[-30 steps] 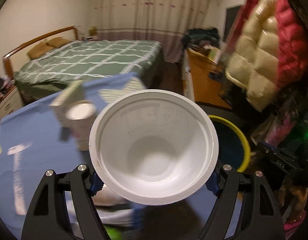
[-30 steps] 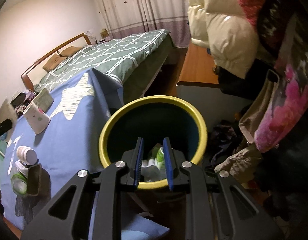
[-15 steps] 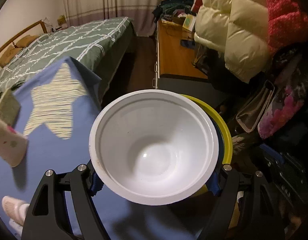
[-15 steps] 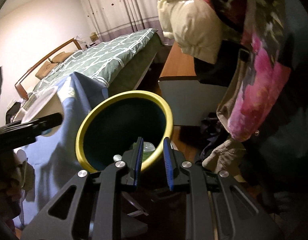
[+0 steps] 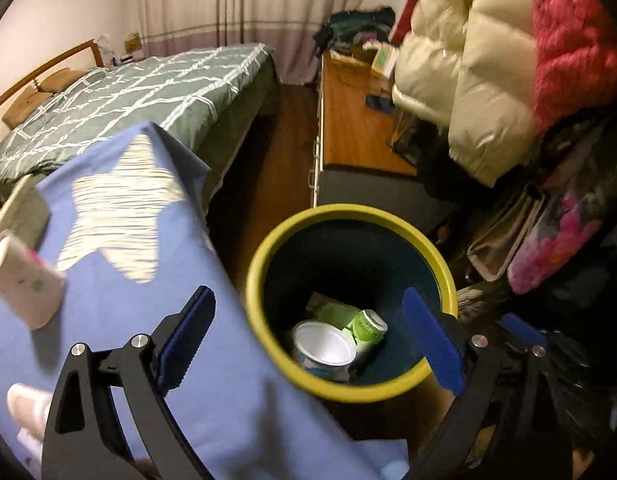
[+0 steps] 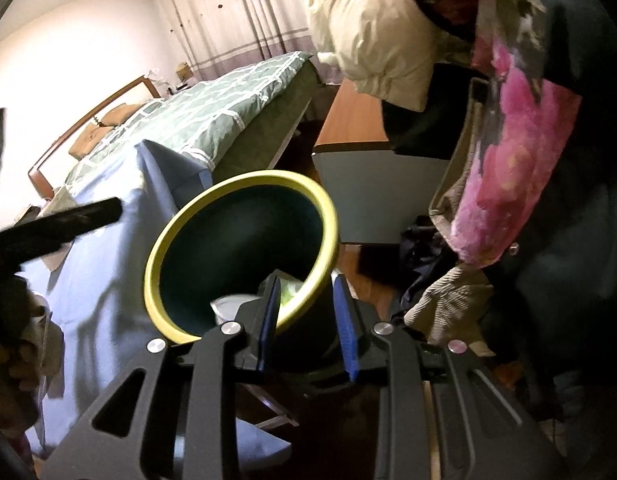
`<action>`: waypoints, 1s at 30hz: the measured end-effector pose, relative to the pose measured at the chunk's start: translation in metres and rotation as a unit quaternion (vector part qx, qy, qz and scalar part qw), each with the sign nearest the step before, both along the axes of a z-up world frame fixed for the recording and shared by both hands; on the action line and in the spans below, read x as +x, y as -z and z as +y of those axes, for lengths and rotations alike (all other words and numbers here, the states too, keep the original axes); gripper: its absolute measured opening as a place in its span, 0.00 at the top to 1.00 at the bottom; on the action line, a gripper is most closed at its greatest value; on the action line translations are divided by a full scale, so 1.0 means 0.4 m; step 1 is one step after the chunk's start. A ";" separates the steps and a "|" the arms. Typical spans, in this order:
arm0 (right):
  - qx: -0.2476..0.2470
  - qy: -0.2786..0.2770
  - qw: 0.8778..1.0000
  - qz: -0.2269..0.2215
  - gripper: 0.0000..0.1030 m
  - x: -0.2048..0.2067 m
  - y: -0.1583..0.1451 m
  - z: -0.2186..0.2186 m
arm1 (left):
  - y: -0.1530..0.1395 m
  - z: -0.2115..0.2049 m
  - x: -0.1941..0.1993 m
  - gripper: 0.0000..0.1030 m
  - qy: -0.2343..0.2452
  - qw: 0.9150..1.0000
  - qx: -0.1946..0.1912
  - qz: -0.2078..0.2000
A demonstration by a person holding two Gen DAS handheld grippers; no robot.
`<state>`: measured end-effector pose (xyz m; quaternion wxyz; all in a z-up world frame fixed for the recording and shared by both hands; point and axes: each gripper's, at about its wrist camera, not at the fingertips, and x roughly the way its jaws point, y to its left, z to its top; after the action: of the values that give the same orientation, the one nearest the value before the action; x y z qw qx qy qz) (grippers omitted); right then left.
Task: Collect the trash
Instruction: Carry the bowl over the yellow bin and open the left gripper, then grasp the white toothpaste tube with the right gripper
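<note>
Beside the blue-clothed table stands a yellow-rimmed dark trash bin [image 5: 348,210]. A white bowl [image 5: 324,348] lies at its bottom next to a green bottle [image 5: 366,322] and other scraps. My left gripper [image 5: 308,296] hangs over the bin mouth, jaws opening wide with nothing between them. In the right wrist view my right gripper [image 6: 306,280] straddles the near rim of the bin [image 6: 236,184]. Its jaws are opening, with the rim between the pads and not pressed. The bowl [image 6: 232,304] shows partly behind its left finger.
A paper cup [image 5: 24,284] and a tilted box [image 5: 16,208] stand on the blue star-print cloth [image 5: 128,320] at left. Beyond are a green bed [image 5: 148,92] and a wooden cabinet [image 5: 348,128]. Puffy jackets [image 5: 468,80] and bags hang close at right.
My left gripper let go of the white bowl, which dropped into the bin, and its jaws spread wide. The right gripper's jaws widened around the bin rim.
</note>
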<state>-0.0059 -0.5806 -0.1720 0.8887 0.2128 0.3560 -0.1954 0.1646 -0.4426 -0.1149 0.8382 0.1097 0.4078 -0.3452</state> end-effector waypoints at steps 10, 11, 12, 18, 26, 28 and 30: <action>-0.012 -0.063 0.998 0.006 0.74 0.067 -0.012 0.140 | -0.123 0.368 -0.033 0.05 -0.099 0.992 -0.047 -0.056; -0.013 -0.067 0.998 0.006 0.74 0.071 -0.014 0.150 | -0.131 0.417 -0.035 0.05 -0.118 0.990 -0.047 -0.065; -0.015 -0.074 0.997 0.005 0.74 0.077 -0.018 0.168 | -0.135 0.449 -0.036 0.05 -0.130 0.988 -0.048 -0.071; -0.022 -0.137 0.990 0.002 0.74 0.132 -0.041 0.297 | -0.154 0.703 -0.048 0.05 -0.230 0.967 -0.050 -0.098; -0.021 -0.255 0.967 -0.008 0.74 0.213 -0.081 0.513 | -0.125 0.955 -0.065 0.05 -0.316 0.943 -0.048 -0.095; -0.021 -0.296 0.955 -0.009 0.74 0.235 -0.093 0.579 | -0.106 0.997 -0.065 0.05 -0.327 0.940 -0.049 -0.086; -0.026 -0.319 0.947 -0.008 0.74 0.247 -0.103 0.623 | -0.092 1.026 -0.065 0.05 -0.336 0.937 -0.050 -0.081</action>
<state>0.0930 -0.3315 -0.1308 0.9126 0.0661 0.3930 0.0911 0.1384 -0.0320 -0.0781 0.9399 -0.0480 0.3340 -0.0529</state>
